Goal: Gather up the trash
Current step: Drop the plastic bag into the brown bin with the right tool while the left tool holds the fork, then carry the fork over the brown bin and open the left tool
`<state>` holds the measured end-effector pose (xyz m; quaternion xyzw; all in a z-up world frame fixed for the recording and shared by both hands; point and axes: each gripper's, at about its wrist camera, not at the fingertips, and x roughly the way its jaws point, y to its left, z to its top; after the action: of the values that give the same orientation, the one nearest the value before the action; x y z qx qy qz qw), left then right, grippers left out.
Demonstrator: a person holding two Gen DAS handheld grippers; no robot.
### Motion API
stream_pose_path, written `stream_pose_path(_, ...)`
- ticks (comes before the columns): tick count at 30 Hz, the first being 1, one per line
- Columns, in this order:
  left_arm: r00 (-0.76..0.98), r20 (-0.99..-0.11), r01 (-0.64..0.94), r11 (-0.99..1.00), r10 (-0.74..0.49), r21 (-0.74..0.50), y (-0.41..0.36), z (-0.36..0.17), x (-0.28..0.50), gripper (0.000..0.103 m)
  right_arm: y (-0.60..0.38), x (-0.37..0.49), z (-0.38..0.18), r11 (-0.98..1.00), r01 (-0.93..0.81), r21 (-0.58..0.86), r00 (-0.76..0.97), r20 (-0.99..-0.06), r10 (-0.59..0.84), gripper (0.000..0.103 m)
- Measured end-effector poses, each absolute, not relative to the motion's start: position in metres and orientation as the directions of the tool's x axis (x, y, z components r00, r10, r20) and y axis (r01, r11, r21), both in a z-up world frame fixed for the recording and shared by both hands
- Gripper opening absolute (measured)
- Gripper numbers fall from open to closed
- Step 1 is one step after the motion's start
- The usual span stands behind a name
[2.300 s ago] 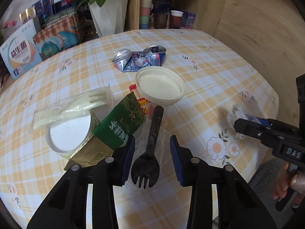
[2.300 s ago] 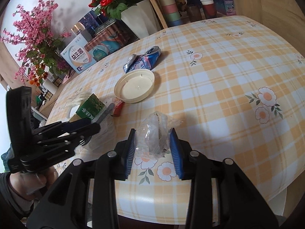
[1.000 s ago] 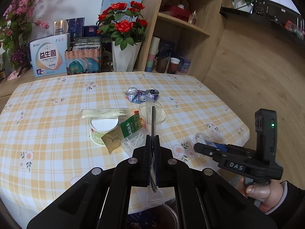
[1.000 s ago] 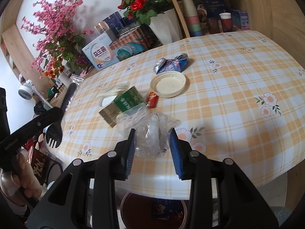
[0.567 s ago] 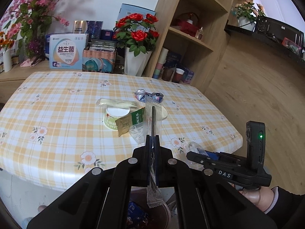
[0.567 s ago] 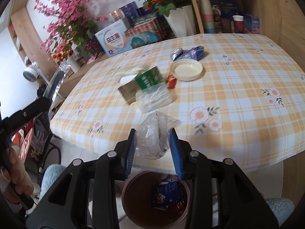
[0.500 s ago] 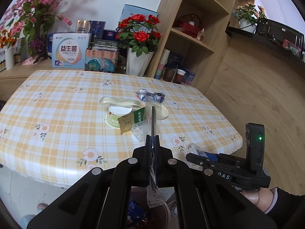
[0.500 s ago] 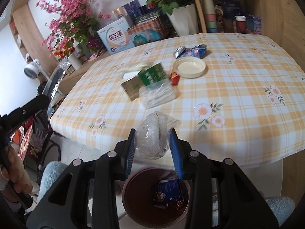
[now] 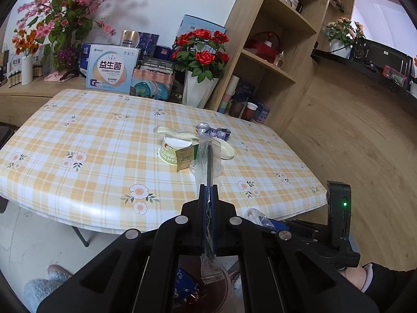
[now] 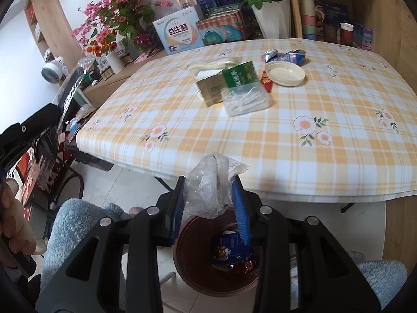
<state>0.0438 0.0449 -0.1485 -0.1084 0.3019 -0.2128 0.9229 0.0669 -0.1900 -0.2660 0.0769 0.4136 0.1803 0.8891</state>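
Two light catches: the left gripper pinches a stiff wrapped fork mid-handle, the right gripper squeezes soft crumpled plastic, bin at six o'clock.

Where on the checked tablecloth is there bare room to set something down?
The tablecloth is bare along the near edge around the flower prints, and on the side toward the blue-and-white box. The crowded patch is mid-table: paper cup, green carton, clear tray, round lid, crushed can.

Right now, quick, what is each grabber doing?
Left gripper: shut on the wrapped black fork.
Right gripper: shut on the crumpled clear wrapper.
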Motion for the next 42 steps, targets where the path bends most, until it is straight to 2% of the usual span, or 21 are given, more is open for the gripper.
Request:
stream_pose_path(12, 0.732, -0.509, 0.311, 0.887, -0.452, -0.340, 0.054, -0.149, 0.037, 0.003, -0.175, 0.063, -0.262, 0.909, -0.306, 0.283, 0.578, -0.703, 0.414, 0.045)
stream_pose_path(14, 0.729, -0.513, 0.313, 0.888, -0.453, -0.338, 0.053, -0.151, 0.037, 0.003, -0.175, 0.063, -0.261, 0.907, -0.312, 0.284, 0.580, -0.699, 0.419, 0.054)
stream_pose_path(16, 0.727, -0.516, 0.313, 0.887, -0.454, -0.339, 0.051, -0.152, 0.037, 0.003, -0.175, 0.063, -0.260, 0.907, -0.314, 0.281, 0.586, -0.694, 0.418, 0.059)
stream_pose_path(20, 0.725, -0.517, 0.315, 0.887, -0.455, -0.338, 0.049, -0.152, 0.037, 0.003, -0.181, 0.060, -0.255, 0.930, -0.277, 0.244, 0.640, -0.674, 0.367, 0.082)
stream_pose_path(21, 0.724, -0.518, 0.316, 0.887, -0.455, -0.337, 0.048, -0.152, 0.037, 0.003, -0.183, 0.060, -0.253, 0.934, -0.267, 0.238, 0.654, -0.667, 0.357, 0.084)
stream_pose_path(23, 0.721, -0.521, 0.319, 0.887, -0.456, -0.335, 0.046, -0.153, 0.037, 0.003, -0.189, 0.059, -0.249, 0.946, -0.239, 0.220, 0.683, -0.654, 0.324, 0.093)
stream_pose_path(33, 0.701, -0.540, 0.335, 0.884, -0.465, -0.327, 0.036, -0.158, 0.030, 0.003, -0.222, 0.053, -0.231, 0.976, -0.095, 0.195, 0.798, -0.571, 0.192, 0.097)
stream_pose_path(42, 0.661, -0.566, 0.373, 0.870, -0.492, -0.322, 0.015, -0.167, 0.028, 0.003, -0.237, 0.049, -0.232, 0.977, -0.056, 0.204, 0.813, -0.559, 0.163, 0.097)
